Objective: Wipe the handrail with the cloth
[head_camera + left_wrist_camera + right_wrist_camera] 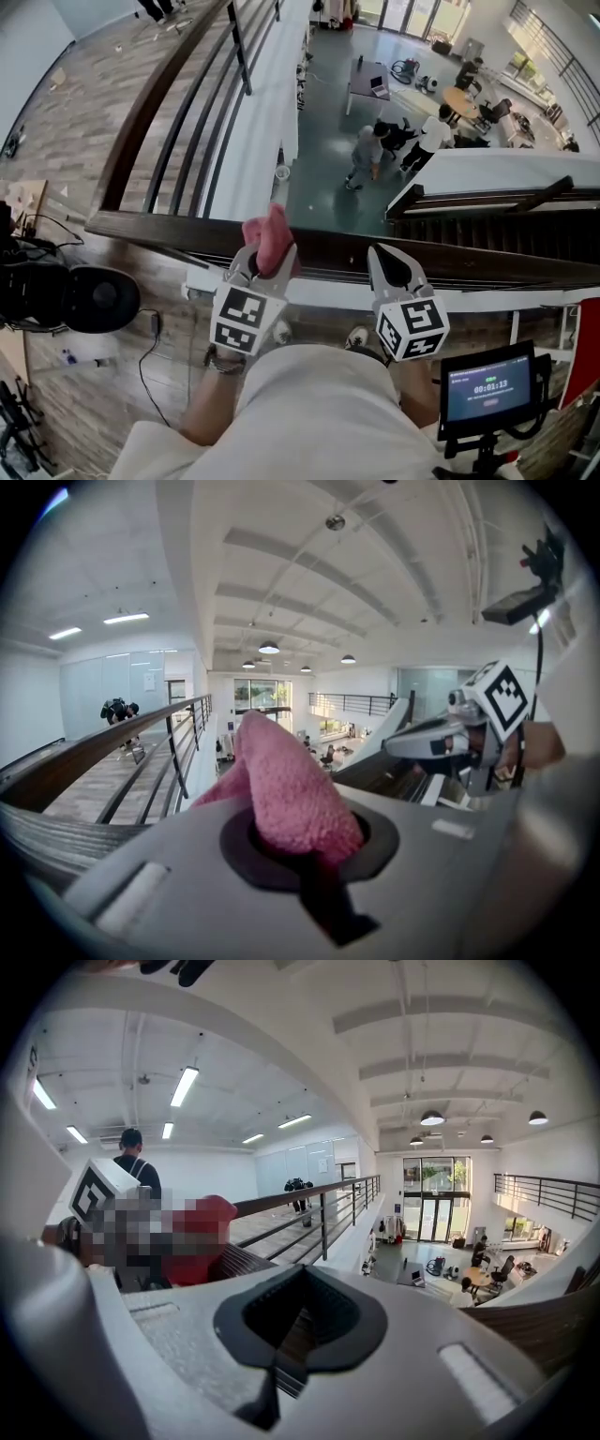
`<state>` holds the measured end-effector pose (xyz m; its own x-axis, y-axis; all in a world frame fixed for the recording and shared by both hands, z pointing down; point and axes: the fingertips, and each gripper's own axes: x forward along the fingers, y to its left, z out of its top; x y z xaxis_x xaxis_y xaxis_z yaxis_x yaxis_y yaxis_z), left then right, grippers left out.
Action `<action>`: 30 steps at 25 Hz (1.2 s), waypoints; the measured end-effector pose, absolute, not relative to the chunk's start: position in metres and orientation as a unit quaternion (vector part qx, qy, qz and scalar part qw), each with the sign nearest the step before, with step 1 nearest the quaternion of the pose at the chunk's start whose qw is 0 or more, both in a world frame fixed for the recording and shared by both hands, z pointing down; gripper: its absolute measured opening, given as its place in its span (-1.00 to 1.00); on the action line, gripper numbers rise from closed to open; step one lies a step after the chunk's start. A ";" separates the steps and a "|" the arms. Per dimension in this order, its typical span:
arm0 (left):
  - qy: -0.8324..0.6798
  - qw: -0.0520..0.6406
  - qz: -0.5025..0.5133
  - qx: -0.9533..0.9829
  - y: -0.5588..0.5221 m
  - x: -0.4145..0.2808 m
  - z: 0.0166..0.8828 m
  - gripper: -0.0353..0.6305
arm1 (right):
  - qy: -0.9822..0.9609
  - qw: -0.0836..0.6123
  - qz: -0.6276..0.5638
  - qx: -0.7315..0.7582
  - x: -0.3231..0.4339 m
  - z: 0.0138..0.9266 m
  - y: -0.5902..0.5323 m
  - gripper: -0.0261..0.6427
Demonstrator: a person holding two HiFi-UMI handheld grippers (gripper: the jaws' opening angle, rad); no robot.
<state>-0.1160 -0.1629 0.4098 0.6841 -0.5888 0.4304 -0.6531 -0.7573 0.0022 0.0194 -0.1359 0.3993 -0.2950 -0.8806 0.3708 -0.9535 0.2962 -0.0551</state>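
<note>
Left gripper (265,258): jaws were closed upon the pink cloth (272,232), pinching a bunched lower part while the rest stood free above. Cloth: fleecy nap, judged soft, light and limp, apt to fold. It was best taken by a gathered wad, as here. It lay at the dark wooden handrail (487,262); contact could not be told. Right gripper (394,267): jaws were together, holding nothing, near the rail.
</note>
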 end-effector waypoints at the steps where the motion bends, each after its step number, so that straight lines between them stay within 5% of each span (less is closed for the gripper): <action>1: -0.341 0.081 0.206 0.914 -0.163 -0.117 0.410 -0.79 | -0.796 0.134 0.133 0.575 0.018 0.399 -0.135 -0.91; 7: -0.360 0.098 0.192 0.908 -0.163 -0.121 0.412 -0.79 | -0.811 0.091 0.127 0.564 0.020 0.388 -0.126 -0.91; 30: -0.389 0.090 0.210 0.892 -0.169 -0.119 0.418 -0.79 | -0.798 0.116 0.145 0.573 0.043 0.401 -0.120 -0.91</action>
